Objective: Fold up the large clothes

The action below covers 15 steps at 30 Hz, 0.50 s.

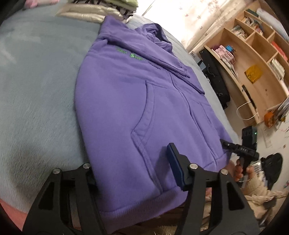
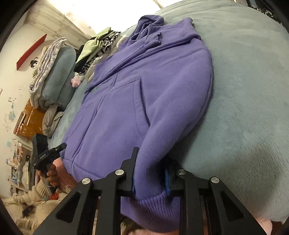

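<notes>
A purple zip hoodie lies front up on a grey-blue plush bed cover, hood at the far end and sleeves folded in over the chest. In the left wrist view my left gripper straddles the hoodie's near hem corner. Its left finger is half hidden by fabric and the blue pad of its right finger shows bare, so the jaws stand open around the cloth. In the right wrist view my right gripper is shut on the other hem corner of the hoodie, with the ribbed hem bunched between the pads.
Folded clothes are stacked at the far end of the bed, with pillows and bedding beside them. A wooden bookshelf stands past the bed's right edge. A hand holds the other gripper's handle over a cluttered floor.
</notes>
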Available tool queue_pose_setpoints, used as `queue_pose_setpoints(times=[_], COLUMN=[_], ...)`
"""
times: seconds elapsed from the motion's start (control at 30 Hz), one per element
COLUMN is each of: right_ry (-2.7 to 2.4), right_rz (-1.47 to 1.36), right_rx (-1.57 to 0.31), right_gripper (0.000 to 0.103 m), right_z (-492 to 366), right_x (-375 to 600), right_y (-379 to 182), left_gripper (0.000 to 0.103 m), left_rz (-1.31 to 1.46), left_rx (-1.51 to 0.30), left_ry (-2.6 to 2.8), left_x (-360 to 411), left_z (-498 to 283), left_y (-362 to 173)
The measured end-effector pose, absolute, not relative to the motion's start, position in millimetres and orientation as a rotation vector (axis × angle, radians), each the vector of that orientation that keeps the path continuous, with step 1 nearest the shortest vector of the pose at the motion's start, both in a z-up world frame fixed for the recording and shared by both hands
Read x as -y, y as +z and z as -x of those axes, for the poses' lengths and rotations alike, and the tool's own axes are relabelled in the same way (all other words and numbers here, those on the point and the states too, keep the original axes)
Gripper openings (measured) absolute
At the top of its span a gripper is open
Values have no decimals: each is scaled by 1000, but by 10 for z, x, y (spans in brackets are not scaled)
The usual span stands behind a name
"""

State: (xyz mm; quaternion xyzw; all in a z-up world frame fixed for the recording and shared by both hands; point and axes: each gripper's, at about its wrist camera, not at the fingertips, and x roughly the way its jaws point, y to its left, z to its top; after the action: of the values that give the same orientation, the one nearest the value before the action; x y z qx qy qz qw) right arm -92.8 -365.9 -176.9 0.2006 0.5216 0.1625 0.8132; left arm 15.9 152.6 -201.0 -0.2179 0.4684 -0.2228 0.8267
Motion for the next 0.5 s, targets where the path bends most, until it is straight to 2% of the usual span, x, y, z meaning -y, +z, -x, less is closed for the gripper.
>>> queue_pose_setpoints(times=[0.03, 0.1, 0.27, 0.5], right_ry=[338, 316, 291, 335], right_rz=[-423, -394, -343, -305], right_rx=[-1111, -1100, -1057, -950], right_gripper=[23, 19, 14, 12], right_z=[923, 914, 1000, 1279], right_x=[3607, 3511, 3427, 3260], right_y=[-1773, -1746, -1547, -923], left_gripper=[23, 13, 10, 9], left_rz=[455, 502, 491, 458], left_rx=[-989, -1004, -927, -866], left_ry=[-466, -456, -420, -424], left_x=[-1506, -1506, -1476, -1517], left_z=[-165, -218, -90, 213], left_y=[-2001, -2006, -1722, -1185])
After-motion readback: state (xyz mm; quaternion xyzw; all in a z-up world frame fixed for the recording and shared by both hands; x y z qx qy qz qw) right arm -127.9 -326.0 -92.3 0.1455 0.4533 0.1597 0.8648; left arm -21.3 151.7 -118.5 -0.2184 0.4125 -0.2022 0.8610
